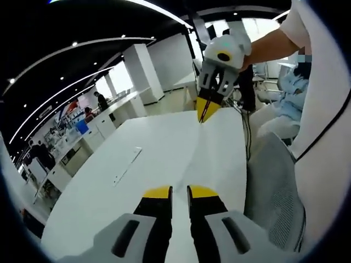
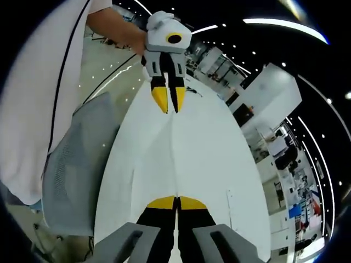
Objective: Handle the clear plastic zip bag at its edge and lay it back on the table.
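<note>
The table (image 1: 164, 159) looks smooth, white and a little shiny. The chair (image 1: 277, 186) back is grey mesh cloth. The left claw (image 1: 179, 193) and right claw (image 2: 176, 201) look like hard plastic, matt black with yellow tips. The clear bag is too faint to tell.

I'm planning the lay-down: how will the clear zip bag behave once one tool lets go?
Probably floppy: clear zip bag shows just a thin crease spanning left tool and right tool. Likely very light; may slide on the smooth table.

Two grippers (image 1: 180, 190) (image 2: 177, 200), one white table (image 1: 164, 148), one mesh chair (image 1: 274, 181)
</note>
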Motion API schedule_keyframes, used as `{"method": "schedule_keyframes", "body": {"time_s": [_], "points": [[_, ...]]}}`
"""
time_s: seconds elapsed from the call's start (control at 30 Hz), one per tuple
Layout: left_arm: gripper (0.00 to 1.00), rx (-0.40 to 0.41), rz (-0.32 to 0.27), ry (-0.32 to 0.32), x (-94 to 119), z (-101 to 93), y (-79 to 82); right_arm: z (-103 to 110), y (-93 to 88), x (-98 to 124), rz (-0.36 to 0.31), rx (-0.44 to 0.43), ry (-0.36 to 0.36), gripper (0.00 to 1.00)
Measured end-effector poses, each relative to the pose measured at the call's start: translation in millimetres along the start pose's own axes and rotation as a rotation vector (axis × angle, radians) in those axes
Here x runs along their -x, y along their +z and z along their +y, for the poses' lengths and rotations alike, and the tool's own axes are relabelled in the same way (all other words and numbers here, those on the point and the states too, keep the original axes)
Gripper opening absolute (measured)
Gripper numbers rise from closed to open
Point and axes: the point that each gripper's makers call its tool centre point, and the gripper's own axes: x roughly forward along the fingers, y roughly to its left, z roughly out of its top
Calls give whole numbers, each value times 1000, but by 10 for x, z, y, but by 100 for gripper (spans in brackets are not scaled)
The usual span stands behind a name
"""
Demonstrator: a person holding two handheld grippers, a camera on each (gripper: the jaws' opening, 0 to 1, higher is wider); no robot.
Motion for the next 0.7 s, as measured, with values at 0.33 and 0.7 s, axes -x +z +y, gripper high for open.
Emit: {"method": "schedule_keyframes", "body": {"time_s": [0.33, 0.7], "points": [[3, -60, 73, -66, -52, -27, -72, 3, 7, 21, 9, 16, 5, 0], [0, -123, 167, -142, -80, -113, -165, 18, 18, 20, 19, 35, 18, 0]]}}
